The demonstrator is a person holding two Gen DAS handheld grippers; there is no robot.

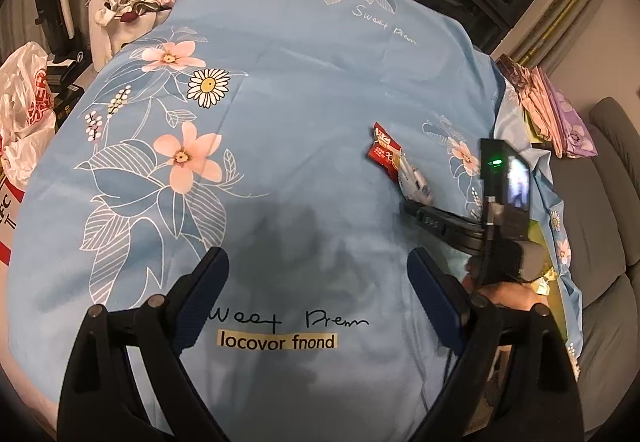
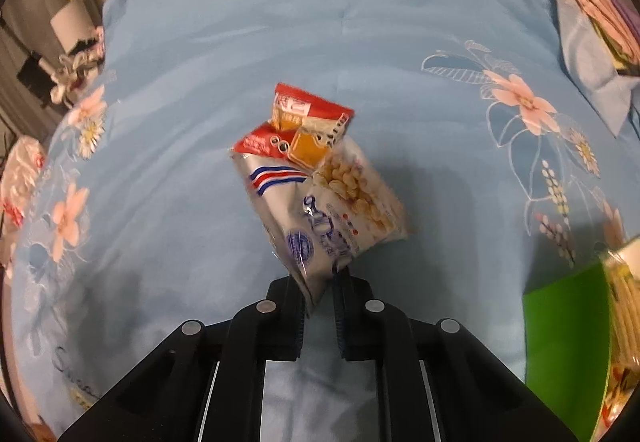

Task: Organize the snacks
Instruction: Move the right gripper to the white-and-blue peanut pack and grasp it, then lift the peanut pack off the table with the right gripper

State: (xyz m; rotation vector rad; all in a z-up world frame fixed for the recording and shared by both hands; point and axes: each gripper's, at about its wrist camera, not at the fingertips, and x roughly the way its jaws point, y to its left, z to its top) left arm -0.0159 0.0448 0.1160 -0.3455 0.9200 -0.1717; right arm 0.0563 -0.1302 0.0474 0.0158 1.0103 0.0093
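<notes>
In the right wrist view my right gripper (image 2: 320,282) is shut on the near corner of a white snack bag (image 2: 332,209) with blue print and a red-blue stripe. A red snack packet (image 2: 304,121) lies just beyond it on the blue floral bedsheet (image 2: 200,61). In the left wrist view my left gripper (image 1: 318,262) is open and empty above the sheet. The red packet (image 1: 385,149) and the white bag (image 1: 416,183) show to its right, with the right gripper (image 1: 408,205) and its camera unit beside them.
A green box (image 2: 560,342) with more snack packs sits at the right edge of the bed. Folded pink and purple bedding (image 1: 556,121) lies at the far right. A white plastic bag (image 1: 24,109) and clothes are off the bed's left. A grey sofa (image 1: 612,201) is right.
</notes>
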